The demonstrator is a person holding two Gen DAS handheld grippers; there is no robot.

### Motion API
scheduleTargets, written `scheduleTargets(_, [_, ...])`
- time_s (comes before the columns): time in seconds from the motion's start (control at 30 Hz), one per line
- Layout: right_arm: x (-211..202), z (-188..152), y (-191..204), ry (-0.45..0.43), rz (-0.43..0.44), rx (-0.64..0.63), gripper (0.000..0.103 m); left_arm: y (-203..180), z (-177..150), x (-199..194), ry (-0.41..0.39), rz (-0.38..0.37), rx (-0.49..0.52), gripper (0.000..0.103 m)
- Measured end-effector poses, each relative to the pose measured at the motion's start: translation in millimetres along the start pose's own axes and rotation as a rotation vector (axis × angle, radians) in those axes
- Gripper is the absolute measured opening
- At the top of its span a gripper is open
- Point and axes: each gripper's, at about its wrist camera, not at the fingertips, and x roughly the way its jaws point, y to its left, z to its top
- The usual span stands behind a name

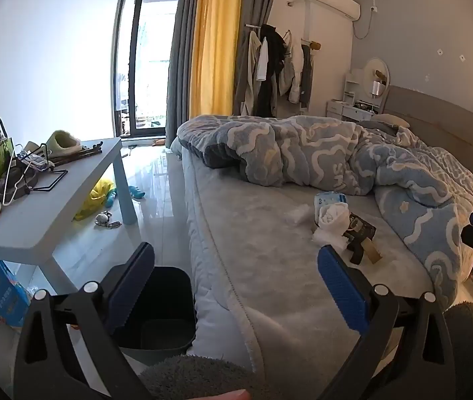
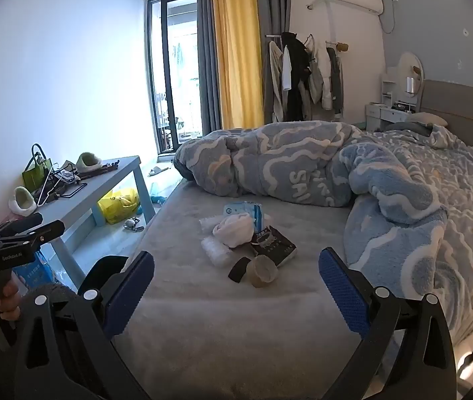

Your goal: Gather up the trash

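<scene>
Trash pile on bed, ahead of open right hand-held gripper.

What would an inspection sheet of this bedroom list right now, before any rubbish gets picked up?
Surface: grey bed, rumpled blue duvet pushed towards the headboard.
Job's things: trash pile mid-bed: white wad, blue tissue pack, dark packet, tape roll, black strip. Black bin on the floor beside the bed, looks empty.
Clutter: side table with slippers, hangers, green bag; yellow bag underneath.
Grippers: left gripper and right gripper both open, holding nothing.
Cables: a thin one under the air conditioner.
Surroundings: yellow curtain, clothes rack, balcony door.
</scene>
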Motion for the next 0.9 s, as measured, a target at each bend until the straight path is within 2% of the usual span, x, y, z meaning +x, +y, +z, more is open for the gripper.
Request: scheduleTargets(0.9, [-2.7, -1.6, -1.2, -0.005, -0.006, -0.013, 0.100, -7.5, -1.1, -1.7, -0.002, -0.005, 0.018, 0.100])
